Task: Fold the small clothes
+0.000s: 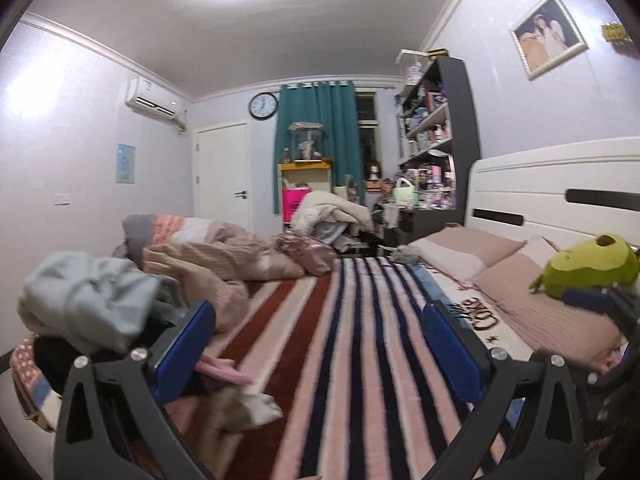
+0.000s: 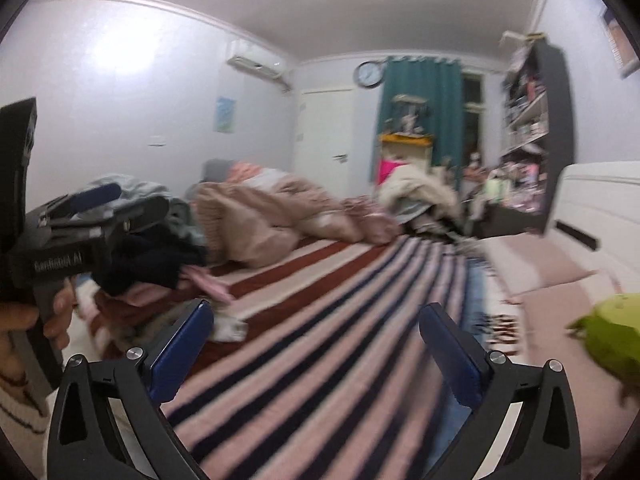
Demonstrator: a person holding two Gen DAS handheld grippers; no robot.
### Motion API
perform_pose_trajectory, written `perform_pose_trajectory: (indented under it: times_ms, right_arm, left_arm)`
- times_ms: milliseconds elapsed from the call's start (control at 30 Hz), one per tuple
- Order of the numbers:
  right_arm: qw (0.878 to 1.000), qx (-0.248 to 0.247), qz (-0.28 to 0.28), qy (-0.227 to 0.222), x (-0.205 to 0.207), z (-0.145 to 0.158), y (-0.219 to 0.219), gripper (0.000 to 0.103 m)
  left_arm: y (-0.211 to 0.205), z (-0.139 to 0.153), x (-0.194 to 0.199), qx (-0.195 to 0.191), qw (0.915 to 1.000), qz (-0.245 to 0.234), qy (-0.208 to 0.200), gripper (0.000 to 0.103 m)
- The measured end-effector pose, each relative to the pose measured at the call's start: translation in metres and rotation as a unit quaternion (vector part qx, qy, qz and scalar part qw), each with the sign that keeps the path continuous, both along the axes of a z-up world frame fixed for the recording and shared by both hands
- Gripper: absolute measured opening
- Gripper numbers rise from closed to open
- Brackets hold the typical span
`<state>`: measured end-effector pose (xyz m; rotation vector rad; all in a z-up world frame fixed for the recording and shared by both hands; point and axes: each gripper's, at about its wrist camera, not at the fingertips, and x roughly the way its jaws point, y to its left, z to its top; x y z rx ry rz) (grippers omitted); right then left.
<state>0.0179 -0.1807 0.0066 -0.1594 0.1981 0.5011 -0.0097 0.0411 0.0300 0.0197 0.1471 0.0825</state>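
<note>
**Fingers spread and empty, clothes heap waiting at your left**

Fingers on both tools stand wide apart with nothing between them: your left gripper [image 1: 318, 344] and right gripper [image 2: 316, 344] both hover over the striped blanket [image 1: 360, 340], level and facing down the bed.

You look to be at the very start, with no garment picked out yet. The pile of small clothes [image 1: 92, 300] lies at the bed's left edge, just beside your left fingers [image 1: 184, 348]; a light blue piece sits on top, dark and pink pieces under it, and a pink scrap [image 1: 224, 372] trails out onto the blanket. Next, I judge, you need to swing left, pinch one garment by its edge and drag it onto the open stripes.

Mind the rumpled pink duvet [image 1: 224, 260] crowding the pile from behind. The green plush toy [image 1: 588, 268] and pillows [image 1: 464, 248] sit well apart at the right. The right view is blurred, so fine detail there is uncertain.
</note>
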Motion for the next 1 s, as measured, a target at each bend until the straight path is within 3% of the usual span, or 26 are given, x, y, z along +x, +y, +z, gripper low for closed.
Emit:
perform_pose_trajectory:
  times_ms: [267,1000]
  right_arm:
    - [1.000,0.005,-0.016,0.000,-0.009,-0.002,-0.029,0.103]
    - [1.000,0.005,-0.022,-0.004,-0.028,-0.003,-0.034,0.103]
  left_arm:
    - [-0.042,-0.022,-0.006,-0.019,0.9996,-0.014,0.017,0.102]
    - [-0.041,-0.028,-0.015,-0.025,0.9993,-0.019,0.022,0.102]
